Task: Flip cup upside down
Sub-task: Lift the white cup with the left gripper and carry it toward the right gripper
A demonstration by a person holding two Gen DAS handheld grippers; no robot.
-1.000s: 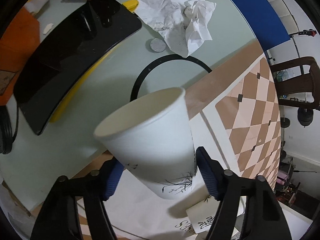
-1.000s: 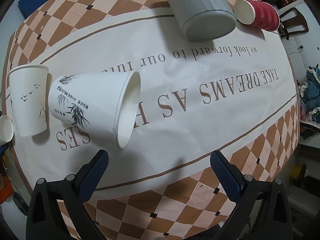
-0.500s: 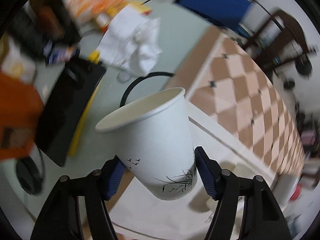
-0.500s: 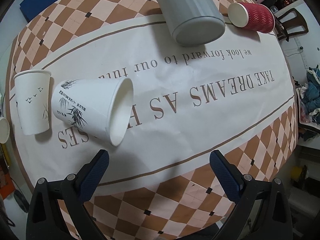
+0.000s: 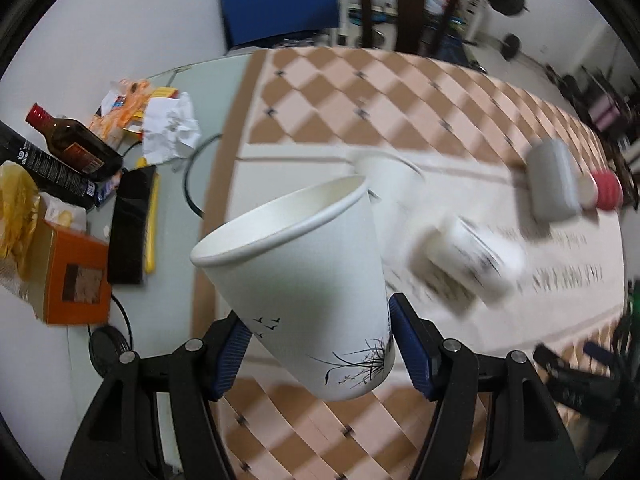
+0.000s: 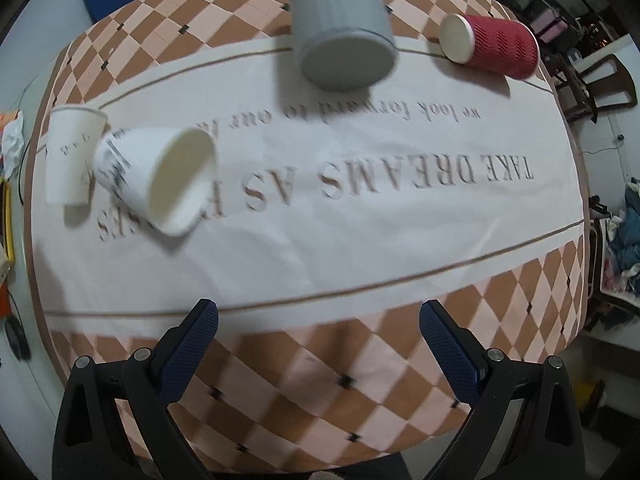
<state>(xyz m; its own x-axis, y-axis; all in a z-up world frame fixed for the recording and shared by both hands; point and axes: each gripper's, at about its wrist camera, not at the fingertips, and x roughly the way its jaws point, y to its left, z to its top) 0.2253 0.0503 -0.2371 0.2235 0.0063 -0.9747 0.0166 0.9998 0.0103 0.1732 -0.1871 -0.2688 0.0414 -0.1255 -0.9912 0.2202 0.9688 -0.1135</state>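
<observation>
White paper cup (image 5: 304, 276), mouth tilted up and left, sits clamped in our left hand-held gripper (image 5: 318, 354), clear of the desk (image 5: 400, 100). We note our right hand-held gripper (image 6: 318, 350) wide apart and empty.

White paper cups number three: one held cup (image 5: 304, 276) tilted between the pads of the left gripper (image 5: 320, 344), one lying cup (image 6: 160, 180) on its side on the cloth, and one standing cup (image 6: 72, 156) just beside it. There is one grey cup (image 6: 340, 32) and one red ribbed cup (image 6: 492, 46), both on their sides, which makes five cups in all. Grippers count two; the right gripper (image 6: 320, 348) has nothing between its fingers. One patterned tablecloth (image 6: 360, 360) covers the desk. Off the cloth there are one brown bottle (image 5: 76, 146), one orange box (image 5: 72, 276) and one crumpled paper (image 5: 170, 128).
</observation>
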